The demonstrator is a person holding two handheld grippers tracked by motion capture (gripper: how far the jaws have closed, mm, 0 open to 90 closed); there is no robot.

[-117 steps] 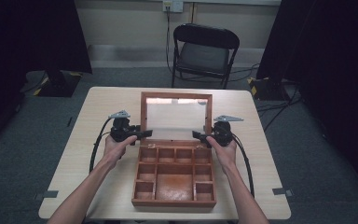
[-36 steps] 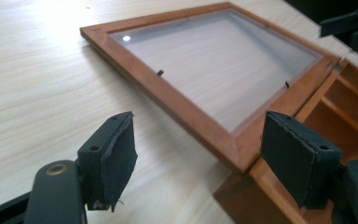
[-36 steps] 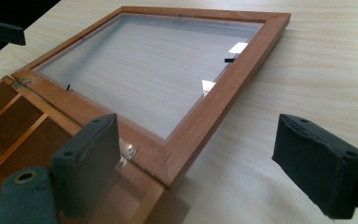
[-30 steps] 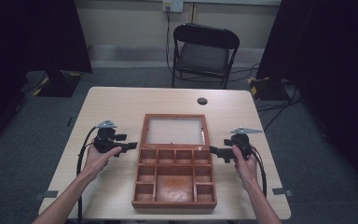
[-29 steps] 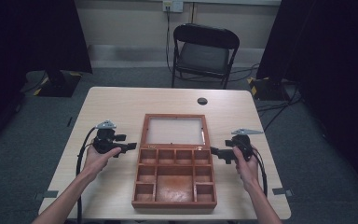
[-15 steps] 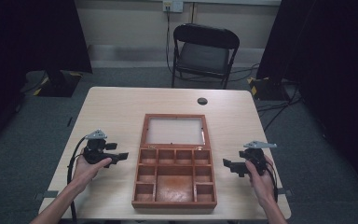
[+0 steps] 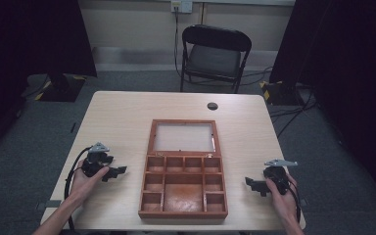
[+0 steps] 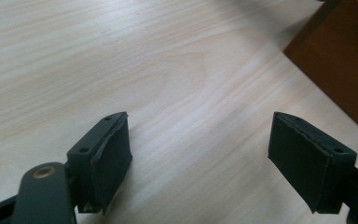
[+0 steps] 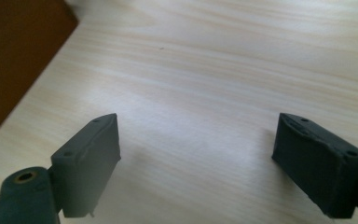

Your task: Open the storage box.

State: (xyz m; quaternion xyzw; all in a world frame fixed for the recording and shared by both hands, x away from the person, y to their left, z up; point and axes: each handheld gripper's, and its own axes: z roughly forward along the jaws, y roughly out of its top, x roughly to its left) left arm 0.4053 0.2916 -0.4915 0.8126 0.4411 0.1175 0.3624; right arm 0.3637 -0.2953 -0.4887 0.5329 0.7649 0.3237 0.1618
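Observation:
A brown wooden box (image 7: 183, 183) with several compartments lies open in the middle of the table, its glass-paned lid (image 7: 181, 137) folded flat toward the far side. My left gripper (image 7: 119, 172) rests low over the table to the left of the box, open and empty; its own view has the box's side (image 8: 345, 70) at the upper right. My right gripper (image 7: 251, 185) sits to the right of the box near the front edge, also open with nothing between its fingers; the box's side (image 9: 14, 60) fills the upper left of its view.
A light wood table (image 7: 127, 122) carries the box. A small dark round disc (image 7: 212, 105) lies near the far edge. A black folding chair (image 7: 214, 56) stands behind the table. Cables trail from both grippers over the front edge.
The lid, held upright by both grippers earlier, now lies flat and open. Both grippers have let go and drawn back outward and toward the front edge of the table.

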